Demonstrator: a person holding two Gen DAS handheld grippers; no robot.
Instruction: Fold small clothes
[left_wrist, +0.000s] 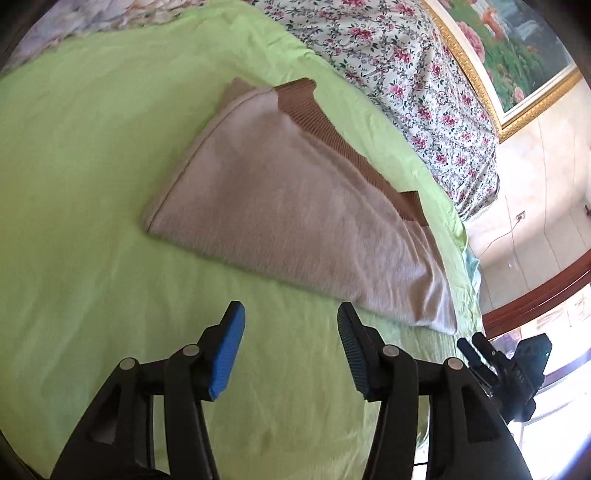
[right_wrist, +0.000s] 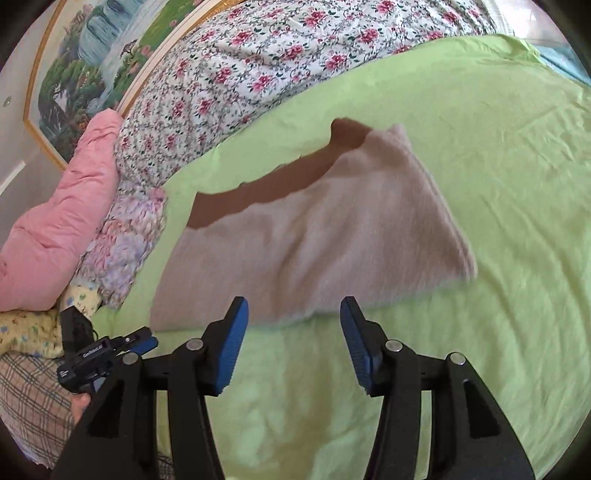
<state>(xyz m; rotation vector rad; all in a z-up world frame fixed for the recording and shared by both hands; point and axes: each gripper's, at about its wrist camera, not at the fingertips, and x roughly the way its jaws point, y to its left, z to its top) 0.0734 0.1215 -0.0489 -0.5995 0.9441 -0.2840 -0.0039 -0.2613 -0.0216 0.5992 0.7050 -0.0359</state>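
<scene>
Beside the folded garment (left_wrist: 295, 206), both hand-held grippers (left_wrist: 291, 314) (right_wrist: 293, 312) hung released; careless regrasping risked undoing its folds.

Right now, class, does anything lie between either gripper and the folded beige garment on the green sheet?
Nothing visible does. Only bare green sheet separates the open left gripper and open right gripper from the folded garment.

A beige knit garment (left_wrist: 295, 214) (right_wrist: 314, 236) lies folded flat on the green sheet, its brown ribbed band along the far edge.
</scene>
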